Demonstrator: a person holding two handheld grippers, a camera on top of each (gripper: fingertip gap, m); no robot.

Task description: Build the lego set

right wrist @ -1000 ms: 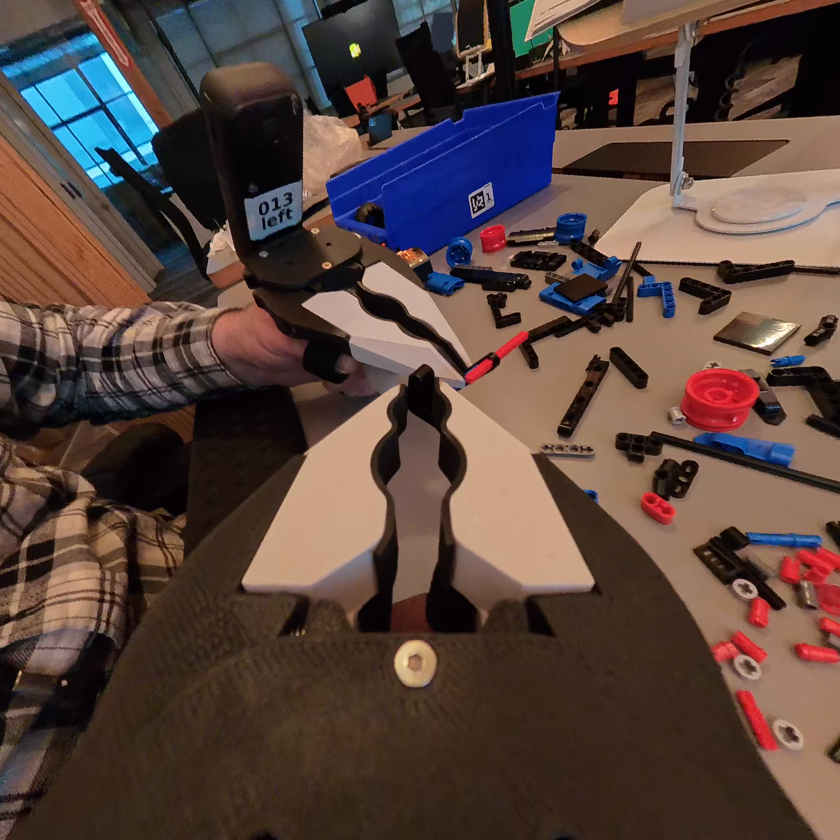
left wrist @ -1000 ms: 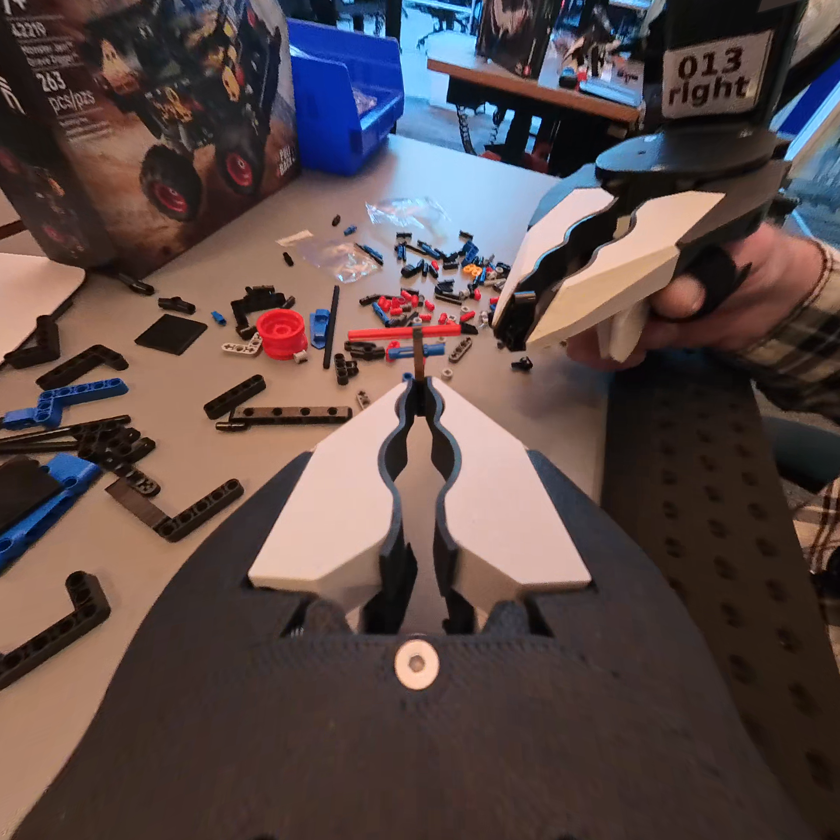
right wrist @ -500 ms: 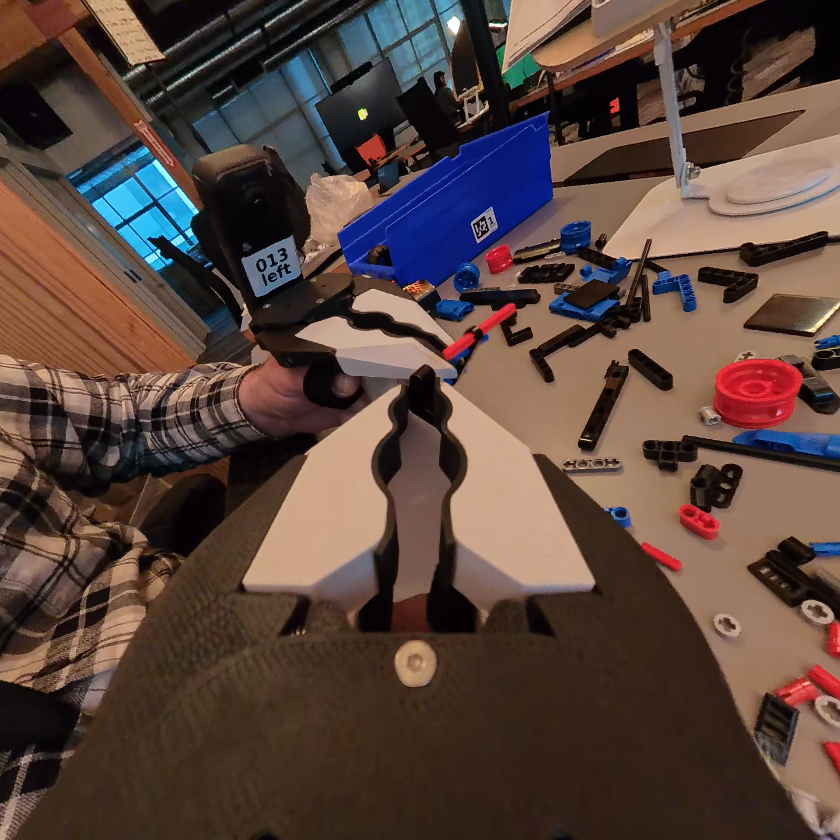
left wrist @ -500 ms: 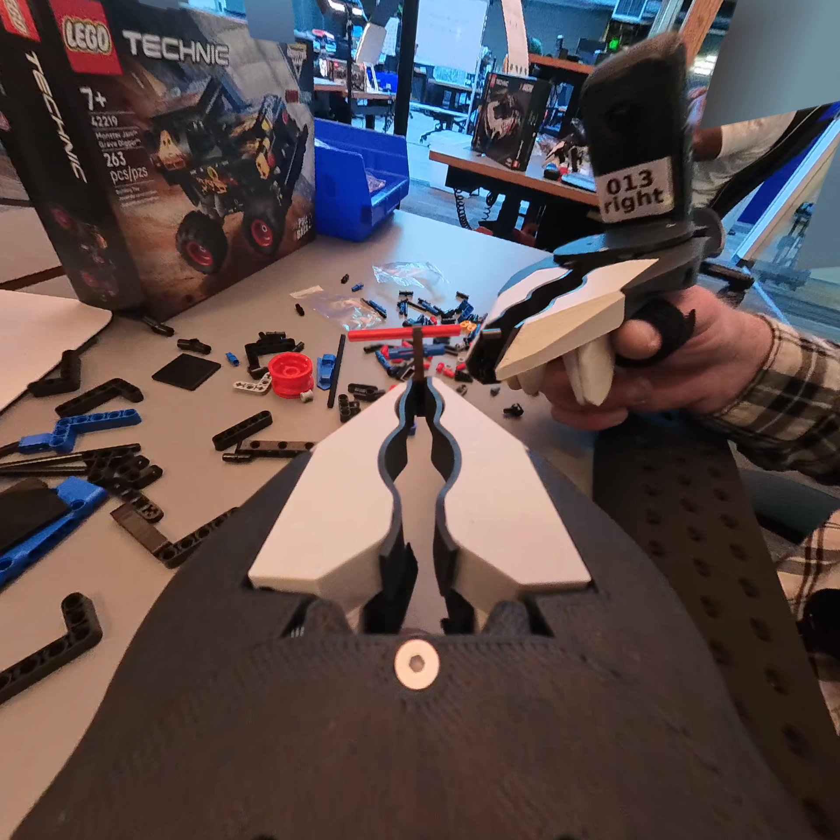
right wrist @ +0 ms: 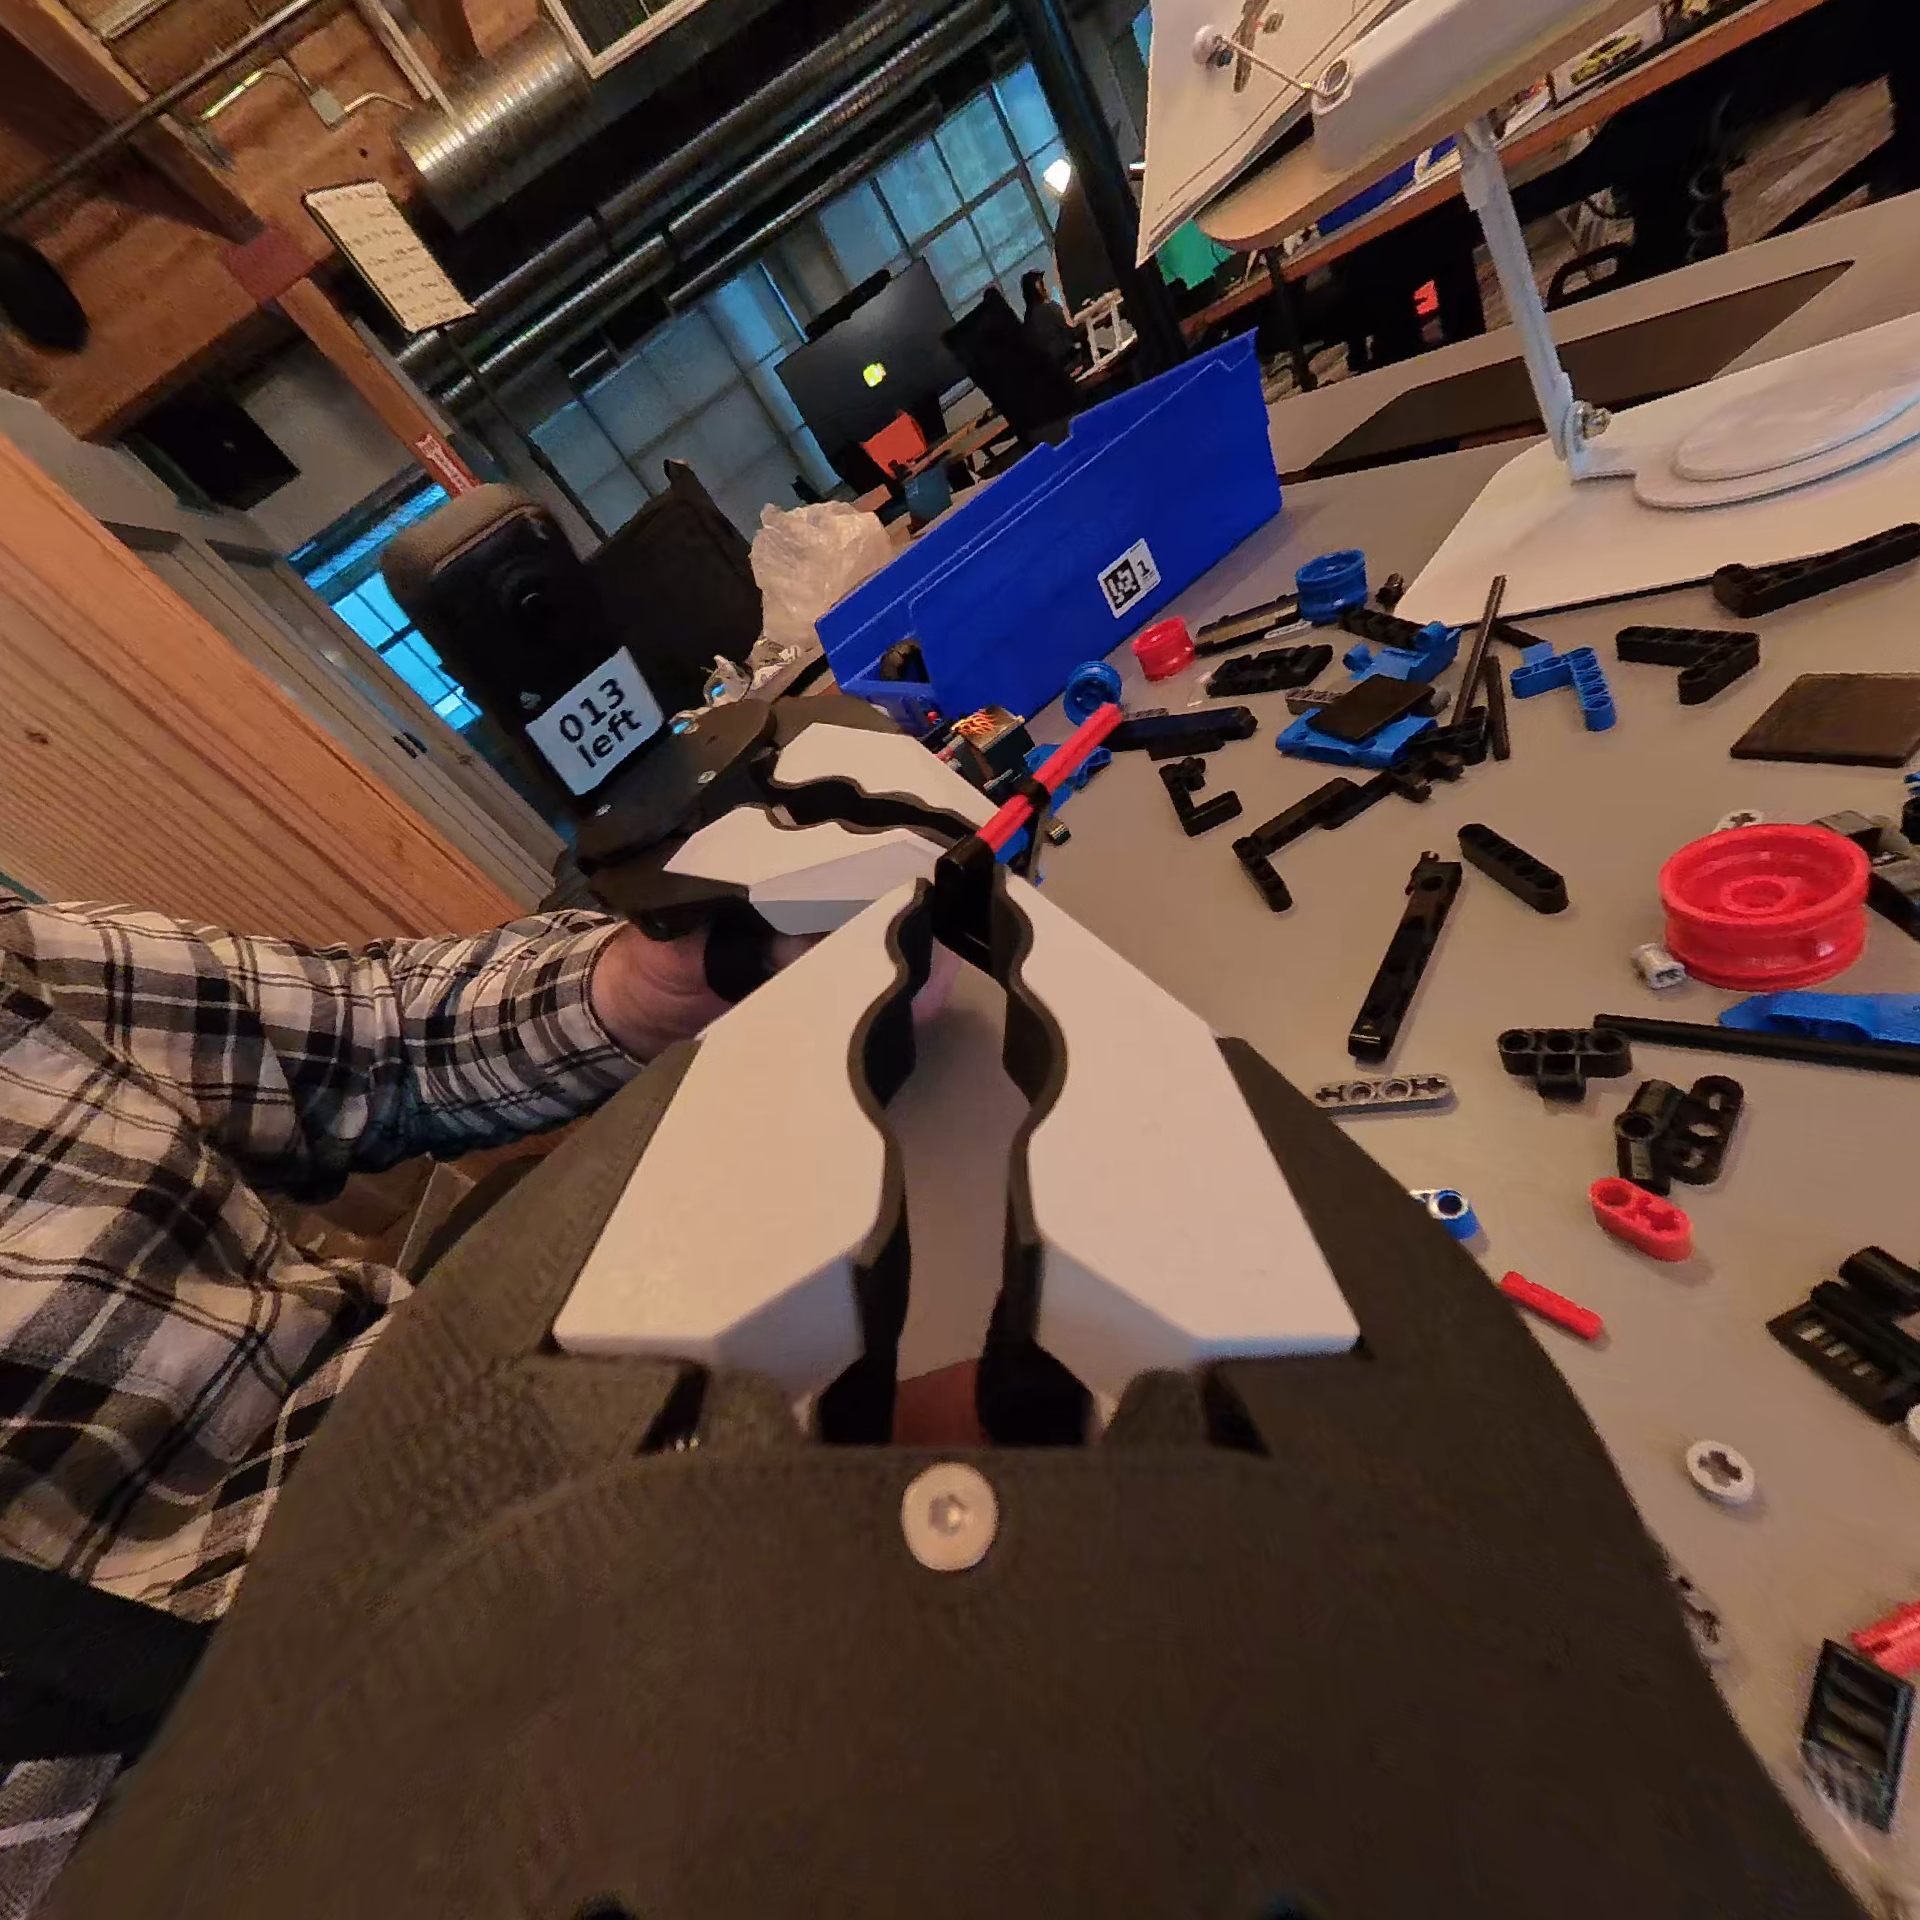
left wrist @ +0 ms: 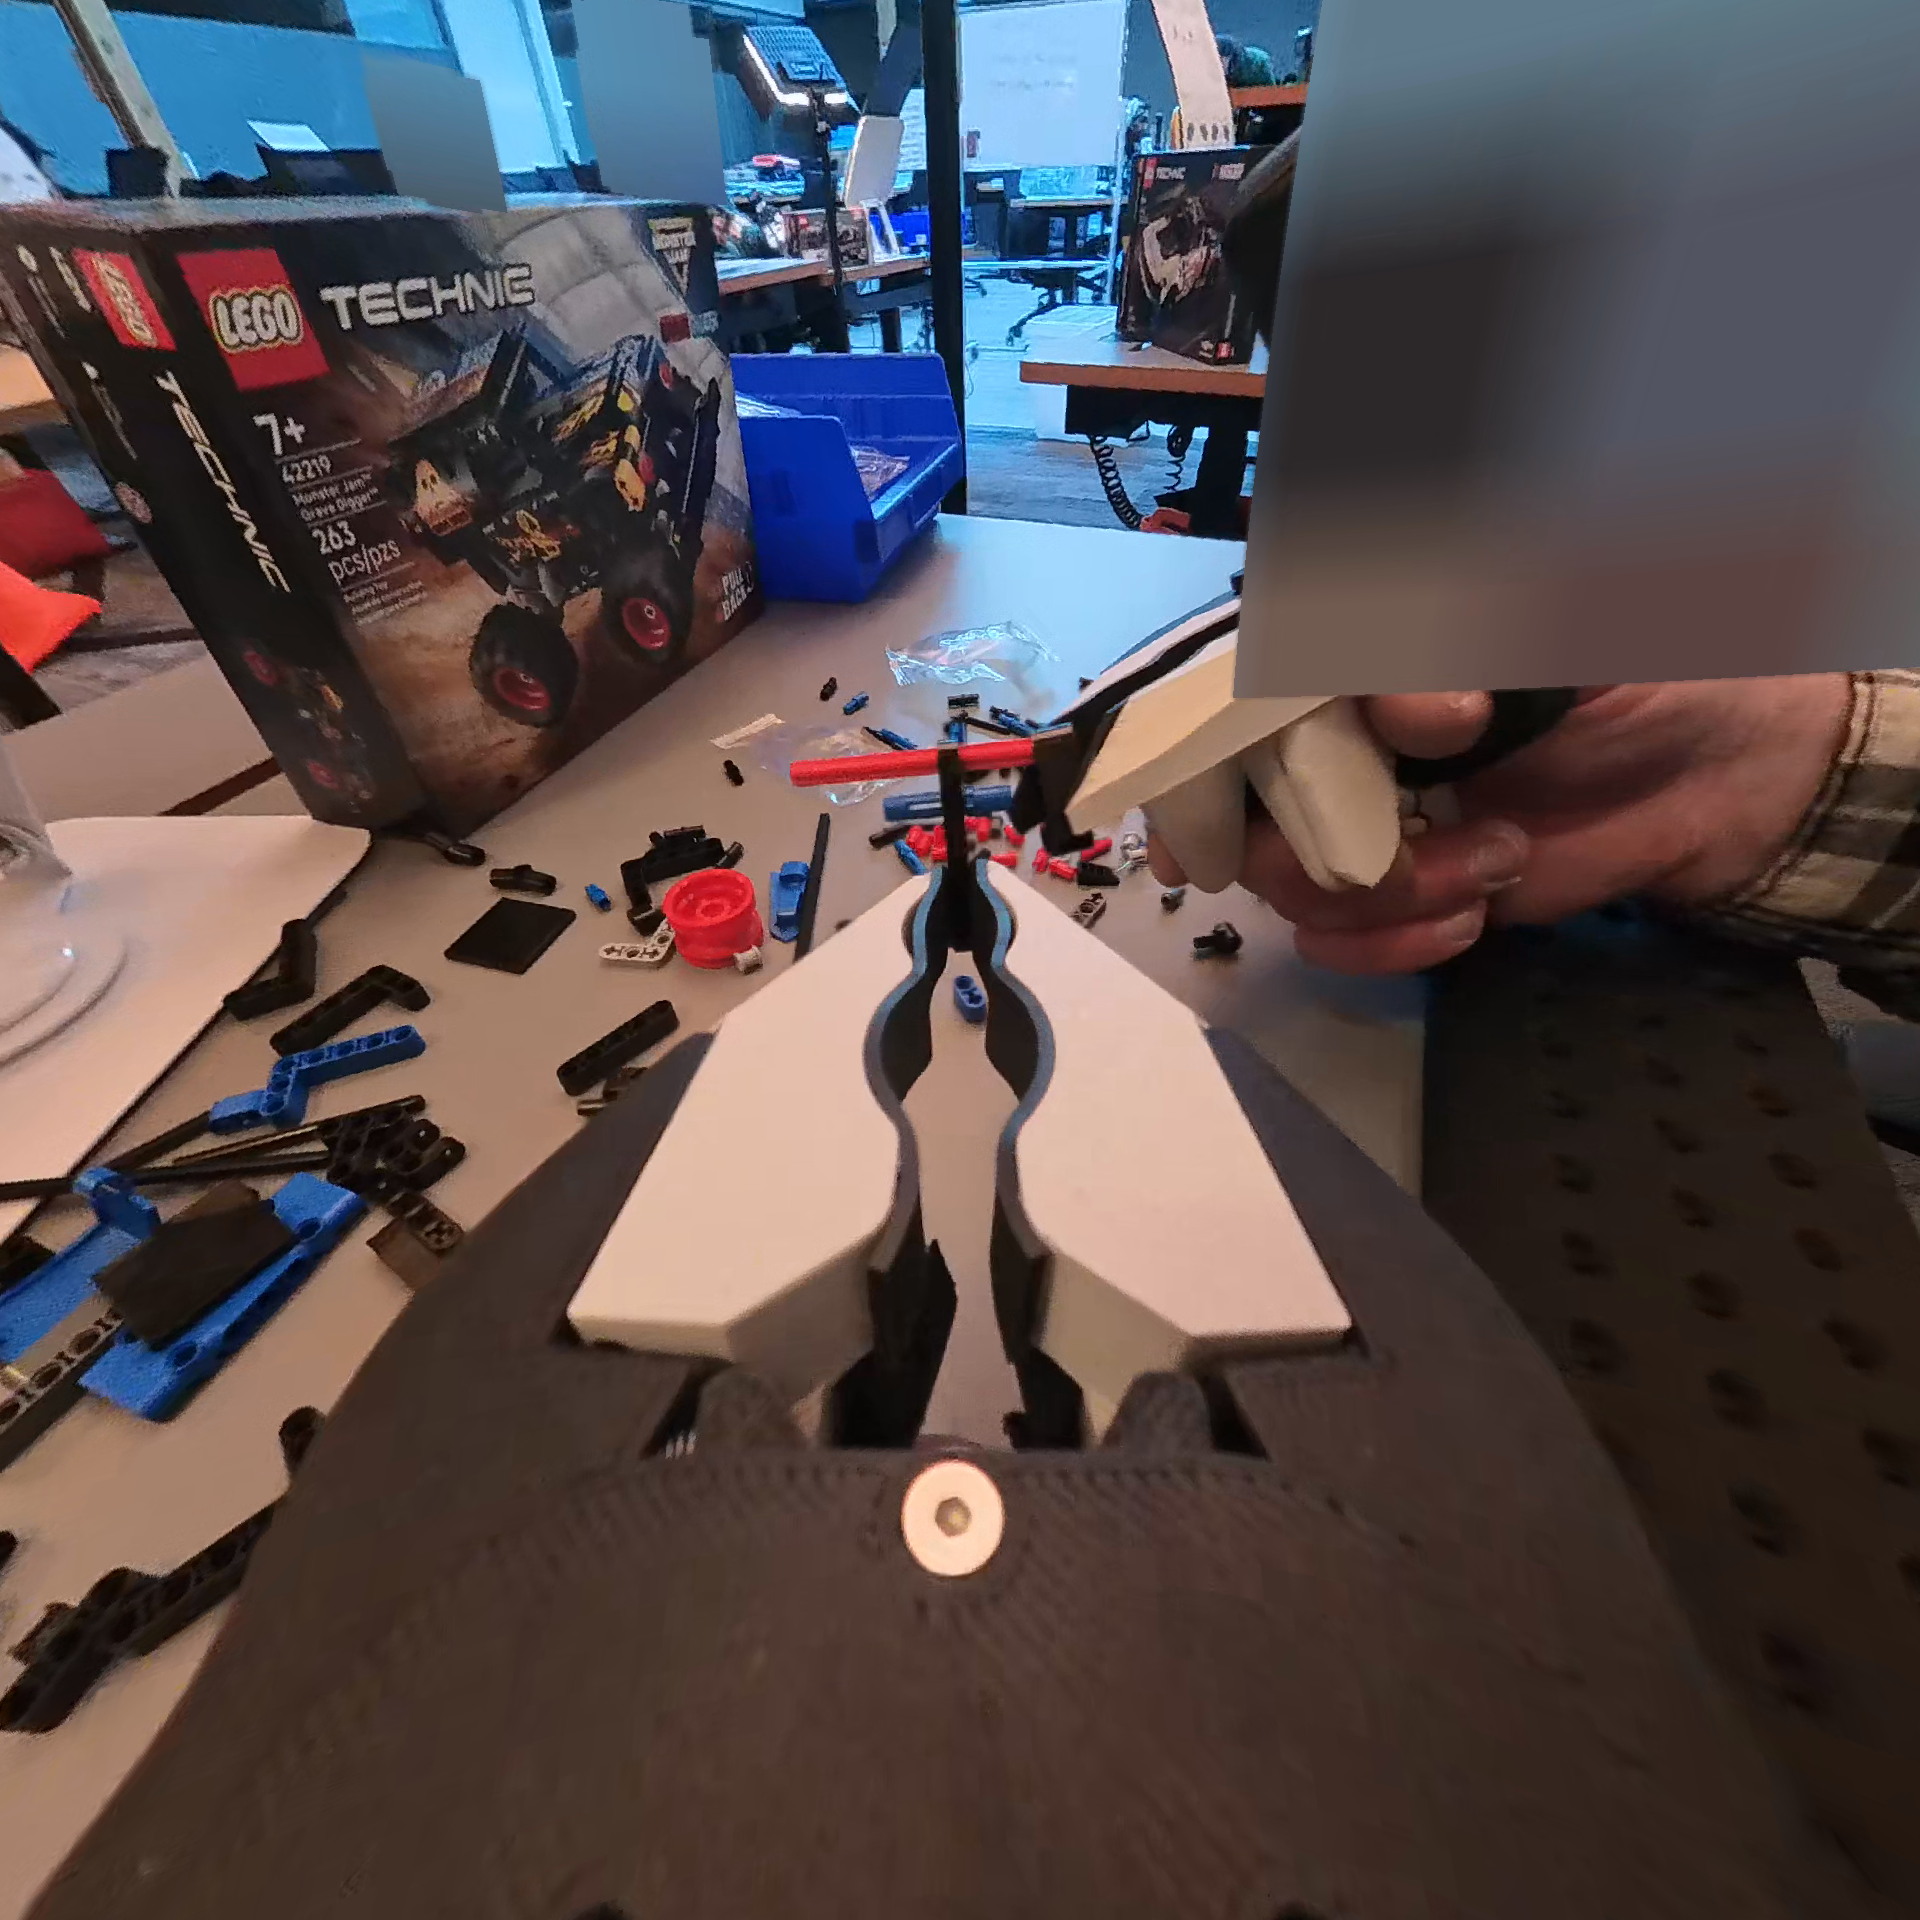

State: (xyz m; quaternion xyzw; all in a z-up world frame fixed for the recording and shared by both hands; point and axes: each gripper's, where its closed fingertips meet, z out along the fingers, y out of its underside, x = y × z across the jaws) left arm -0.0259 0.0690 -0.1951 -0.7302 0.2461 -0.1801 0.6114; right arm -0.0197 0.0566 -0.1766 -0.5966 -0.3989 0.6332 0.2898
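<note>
The left gripper (left wrist: 954,902) is clamped on a thin black piece (left wrist: 951,805) carrying a red axle (left wrist: 914,764) crosswise — above the table (left wrist: 1091,566). The right gripper (right wrist: 971,902), jaws pinched on a black block (right wrist: 961,868), touches the axle's end.

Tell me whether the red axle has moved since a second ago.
Yes. In the left wrist view the red axle has risen: it lay low against the loose parts near the red wheel, and now sits well above them, near the lego box's base.
</note>
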